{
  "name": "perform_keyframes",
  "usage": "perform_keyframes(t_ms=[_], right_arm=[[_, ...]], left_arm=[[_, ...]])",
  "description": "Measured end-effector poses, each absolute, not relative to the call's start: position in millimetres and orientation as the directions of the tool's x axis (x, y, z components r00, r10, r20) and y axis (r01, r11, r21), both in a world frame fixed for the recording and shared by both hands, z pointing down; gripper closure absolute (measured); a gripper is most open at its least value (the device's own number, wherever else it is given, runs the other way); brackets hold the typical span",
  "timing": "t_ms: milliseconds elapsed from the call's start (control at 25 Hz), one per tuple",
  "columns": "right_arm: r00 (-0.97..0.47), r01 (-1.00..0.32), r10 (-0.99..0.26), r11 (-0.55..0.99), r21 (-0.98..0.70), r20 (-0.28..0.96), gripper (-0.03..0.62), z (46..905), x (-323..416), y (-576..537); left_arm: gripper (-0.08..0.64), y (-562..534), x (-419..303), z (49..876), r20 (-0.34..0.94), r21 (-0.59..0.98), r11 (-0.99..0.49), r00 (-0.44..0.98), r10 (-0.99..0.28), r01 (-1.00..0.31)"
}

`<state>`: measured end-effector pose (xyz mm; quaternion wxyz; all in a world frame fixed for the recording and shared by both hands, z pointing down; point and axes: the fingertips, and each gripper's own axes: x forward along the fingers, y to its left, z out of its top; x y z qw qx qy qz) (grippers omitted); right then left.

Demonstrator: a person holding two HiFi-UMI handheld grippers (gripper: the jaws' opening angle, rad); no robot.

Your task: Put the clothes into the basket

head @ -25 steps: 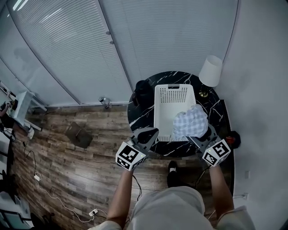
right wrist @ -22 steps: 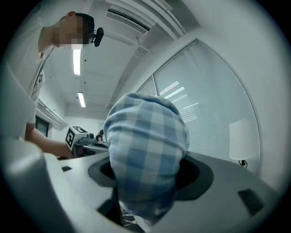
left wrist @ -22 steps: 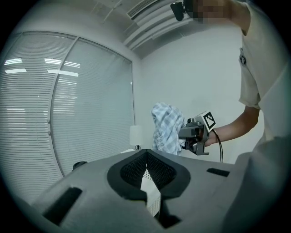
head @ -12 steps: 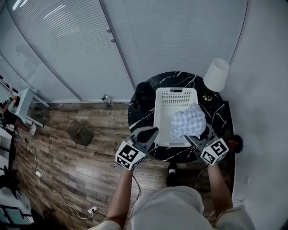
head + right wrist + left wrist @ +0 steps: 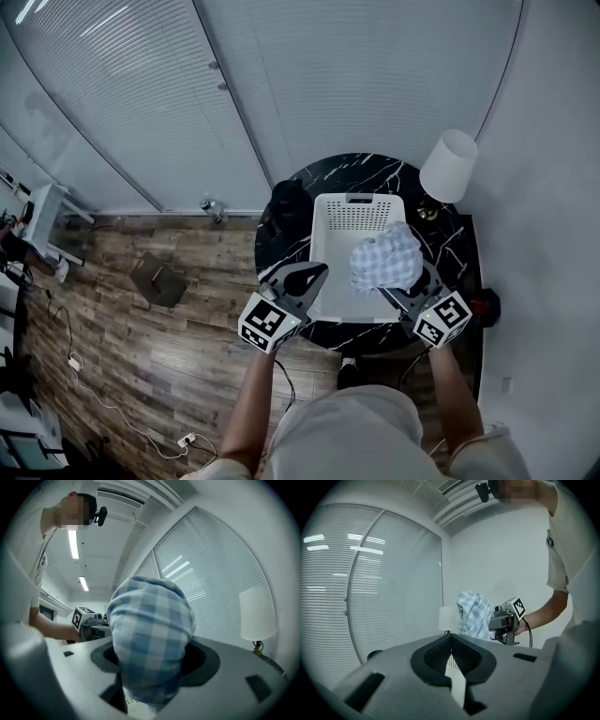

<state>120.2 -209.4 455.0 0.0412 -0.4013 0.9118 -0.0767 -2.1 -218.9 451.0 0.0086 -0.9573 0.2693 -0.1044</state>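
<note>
The right gripper (image 5: 411, 289) is closed on a checked cloth (image 5: 386, 262), which is bunched between its jaws and bulges up out of them, as is shown in the right gripper view. The cloth is held up over the 4 o'clock part of a white basket (image 5: 357, 217); whether it touches the rim cannot be told. The left gripper (image 5: 322, 271) is held at the basket's 7 o'clock corner, its jaws brought together at the tips with nothing gripped between them. The two grippers are kept well apart, with the basket's near end between them.

The basket is set on a round black marble table (image 5: 370, 172). On the same table a white lamp (image 5: 448, 166) is stood at 2 o'clock from the basket, near its far right corner. A black lump (image 5: 290, 199) is placed at 10 o'clock, just beside the far left corner; what it is cannot be made out. On the wood floor (image 5: 141, 356), a dark flat square (image 5: 161, 279) is laid at 9 o'clock from the table, and a power strip (image 5: 187, 440) is seen at 7 o'clock.

Counted: two grippers, one cloth, one basket, one table, one lamp, one black lump.
</note>
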Motion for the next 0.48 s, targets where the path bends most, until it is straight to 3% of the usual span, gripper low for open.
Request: perform_keyframes(t_ms=[480], right_arm=[[-0.709,-0.695,-0.705,0.700,-0.166,-0.002,0.285,466,122,-234]], left_arm=[[0.548,-251,18,458,0.186,-0.077,-0.860,0.840,-0.510,-0.505]])
